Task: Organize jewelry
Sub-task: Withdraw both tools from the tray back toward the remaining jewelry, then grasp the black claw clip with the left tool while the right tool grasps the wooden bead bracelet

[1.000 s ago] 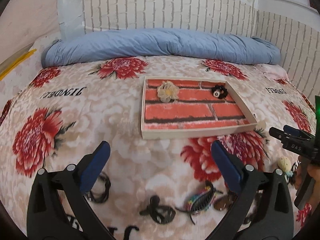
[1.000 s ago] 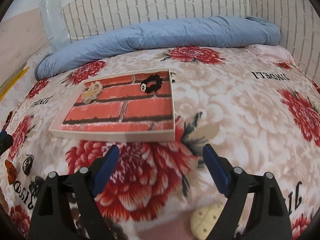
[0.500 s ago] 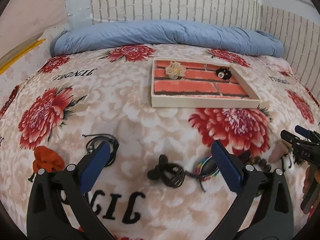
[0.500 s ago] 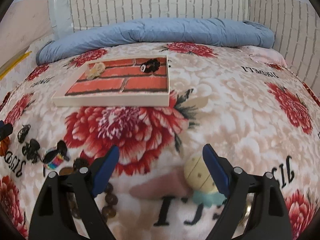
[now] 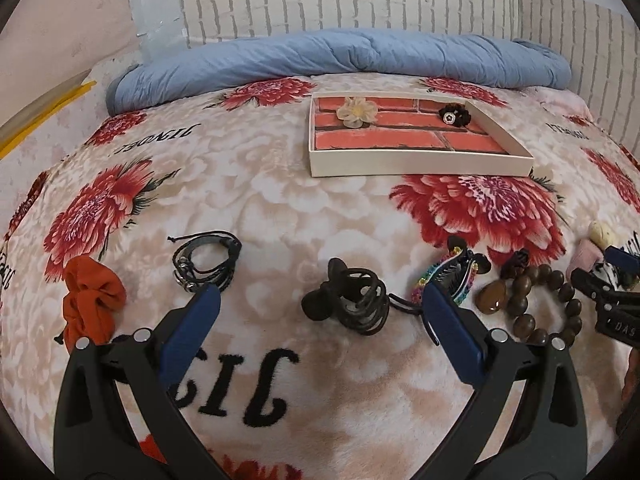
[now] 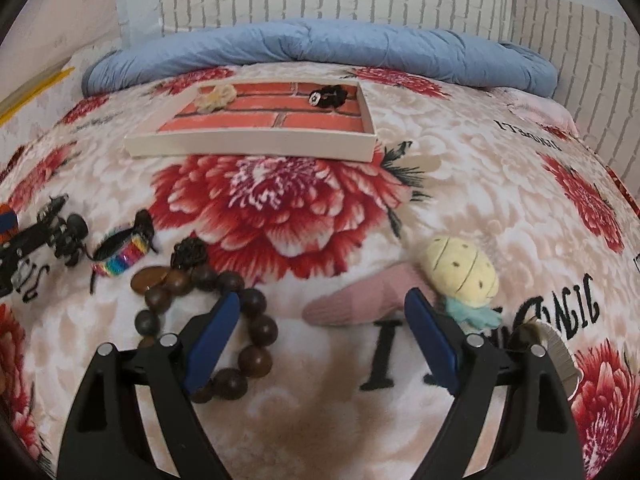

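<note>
Between the spread blue pads of the left tongs (image 5: 320,308), a black claw clip (image 5: 348,300) is lying on the floral blanket (image 5: 248,208), untouched by either pad; the tongs are standing apart and holding nothing. Just beside the left pad a black cord bracelet (image 5: 208,258) is resting, and further left an orange scrunchie (image 5: 90,300) is sitting. Near the right pad a rainbow hair clip (image 5: 452,276) is lying, with a brown bead bracelet (image 5: 540,304) beyond it.

The right tongs (image 6: 322,312) are also standing wide apart and empty, hovering over the blanket. Their left pad is overlapping the bead bracelet (image 6: 224,320) in the view, though I cannot tell whether it is touching. Between the pads a pink knitted piece (image 6: 360,300) is lying, joined to a yellow plush pineapple (image 6: 460,272) just beside the right pad.

Further up the bed, well apart from both tongs, a shallow tray with a red-brick lining (image 5: 416,166) is sitting on the blanket. Inside it, at the far end, a cream fabric flower (image 5: 357,111) and a black hair tie (image 5: 454,114) are lying apart from each other. A rolled blue duvet (image 5: 340,56) is stretching behind the tray.
</note>
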`<state>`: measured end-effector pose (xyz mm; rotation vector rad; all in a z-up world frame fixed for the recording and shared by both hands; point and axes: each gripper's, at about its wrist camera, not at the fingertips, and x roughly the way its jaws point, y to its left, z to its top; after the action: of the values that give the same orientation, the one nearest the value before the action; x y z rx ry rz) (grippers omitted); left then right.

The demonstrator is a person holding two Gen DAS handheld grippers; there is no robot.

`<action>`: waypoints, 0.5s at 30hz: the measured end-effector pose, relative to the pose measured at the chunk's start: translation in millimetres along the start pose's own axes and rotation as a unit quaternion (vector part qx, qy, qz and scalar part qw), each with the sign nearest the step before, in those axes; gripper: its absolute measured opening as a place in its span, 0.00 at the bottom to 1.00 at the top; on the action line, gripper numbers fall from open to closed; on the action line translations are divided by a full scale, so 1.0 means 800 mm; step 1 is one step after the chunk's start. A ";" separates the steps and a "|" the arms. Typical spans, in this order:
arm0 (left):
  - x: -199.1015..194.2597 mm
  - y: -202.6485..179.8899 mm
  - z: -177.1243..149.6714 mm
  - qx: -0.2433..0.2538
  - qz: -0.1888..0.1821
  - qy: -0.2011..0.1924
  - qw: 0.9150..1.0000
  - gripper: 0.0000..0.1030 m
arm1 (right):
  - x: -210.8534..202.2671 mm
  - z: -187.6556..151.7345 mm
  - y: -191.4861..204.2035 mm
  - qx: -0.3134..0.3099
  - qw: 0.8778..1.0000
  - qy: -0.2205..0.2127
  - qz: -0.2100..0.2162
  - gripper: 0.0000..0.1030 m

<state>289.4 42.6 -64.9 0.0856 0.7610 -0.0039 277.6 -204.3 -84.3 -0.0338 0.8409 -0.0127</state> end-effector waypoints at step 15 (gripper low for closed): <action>0.033 -0.005 -0.006 -0.003 -0.015 0.002 1.000 0.91 | 0.018 -0.013 0.021 -0.026 0.999 0.024 0.008 0.55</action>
<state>305.1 39.5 -87.3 0.0677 0.7659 -0.0294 278.9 -188.4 -102.5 -0.0759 0.8900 0.0227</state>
